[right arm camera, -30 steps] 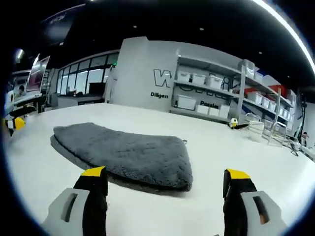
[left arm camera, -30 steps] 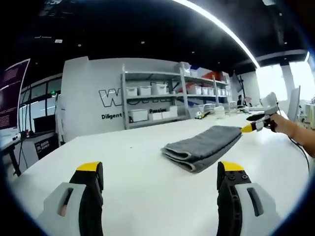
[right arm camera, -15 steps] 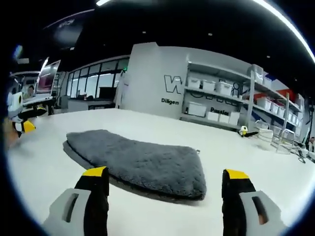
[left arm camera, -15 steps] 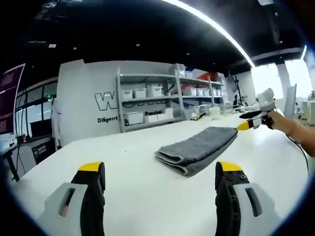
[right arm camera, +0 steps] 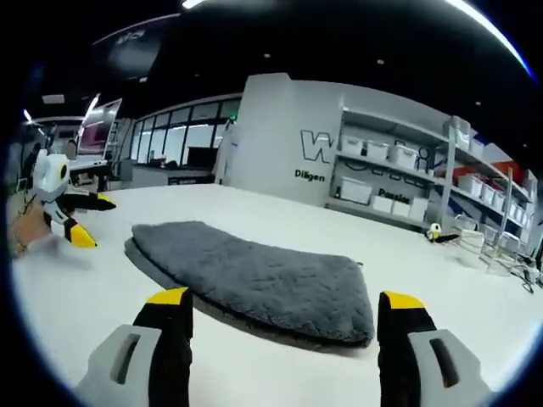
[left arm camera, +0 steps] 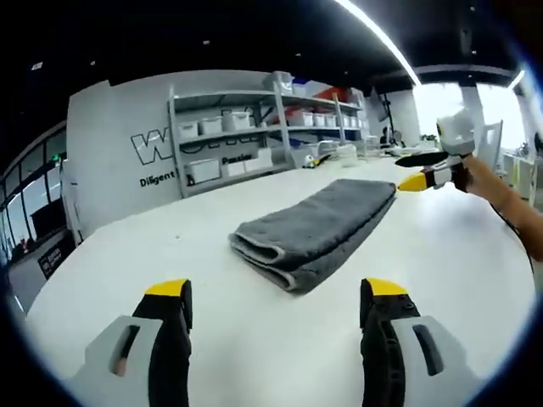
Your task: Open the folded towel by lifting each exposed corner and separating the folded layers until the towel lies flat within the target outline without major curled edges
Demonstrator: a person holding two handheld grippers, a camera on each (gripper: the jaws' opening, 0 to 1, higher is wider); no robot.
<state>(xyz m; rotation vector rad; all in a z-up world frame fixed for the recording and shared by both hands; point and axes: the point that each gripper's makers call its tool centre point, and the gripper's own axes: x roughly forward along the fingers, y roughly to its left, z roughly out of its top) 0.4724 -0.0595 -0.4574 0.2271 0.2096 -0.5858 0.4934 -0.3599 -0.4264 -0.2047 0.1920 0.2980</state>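
So the towel (left arm camera: 316,227) is sitting folded on the white table (left arm camera: 170,246), and the thing that matters is how it lies relative to the two grippers: its long axis runs roughly from one gripper to the other, so each one faces a short end. The left gripper (left arm camera: 273,298) looks at the end where the stacked layers show as rolled folds, just ahead of its jaws and slightly to the right of center. The right gripper (right arm camera: 280,307) is at the opposite end, with the rounded edge of the towel lying just past its jaws and nearly centered between them. I'd say the right one is nearer to the cloth, though both are close. Both sets of jaws are spread wide with nothing in them. The towel is grey, plush and thick, folded into a long narrow pad with no corner peeled up yet; a small loop or tag pokes out on one long side. I can't make out any target outline on the table.
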